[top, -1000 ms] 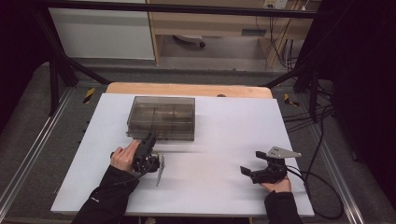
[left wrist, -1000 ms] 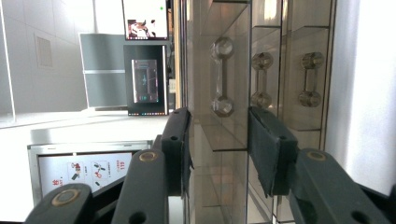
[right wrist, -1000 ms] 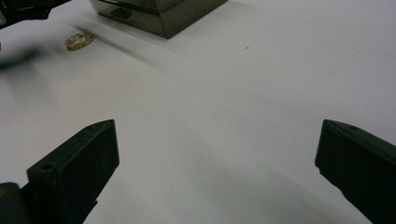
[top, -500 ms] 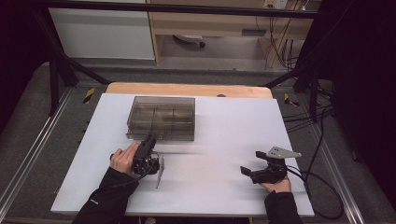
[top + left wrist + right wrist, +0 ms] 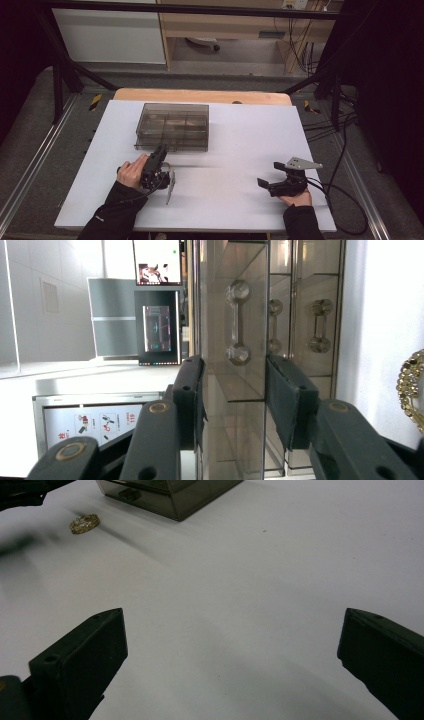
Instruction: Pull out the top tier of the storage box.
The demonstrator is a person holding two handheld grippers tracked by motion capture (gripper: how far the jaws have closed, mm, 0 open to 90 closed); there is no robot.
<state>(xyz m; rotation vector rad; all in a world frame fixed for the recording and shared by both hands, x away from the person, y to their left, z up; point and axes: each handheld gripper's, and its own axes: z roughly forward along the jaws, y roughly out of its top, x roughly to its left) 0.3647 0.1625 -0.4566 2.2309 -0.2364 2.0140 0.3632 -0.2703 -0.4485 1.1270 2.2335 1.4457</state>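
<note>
A smoky clear box (image 5: 172, 126) with drawers stands at the middle back of the white table (image 5: 240, 135). My left gripper (image 5: 160, 151), rolled on its side, is at the box's front left. In the left gripper view my left gripper (image 5: 234, 382) has its jaws on either side of the top drawer's front (image 5: 235, 305), below its clear handle (image 5: 237, 322), and the pads seem to press on it. A gold ring (image 5: 412, 387) lies on the table beside that gripper, and the ring (image 5: 84, 523) also shows far off past my right gripper (image 5: 230, 630). At the front right my right gripper (image 5: 265, 184) is open and holds nothing.
A wooden board (image 5: 200, 96) sticks out behind the table. Metal rails (image 5: 30, 165) run along both sides and cables (image 5: 345, 200) trail off to the right. A wide stretch of bare white table lies between the two hands.
</note>
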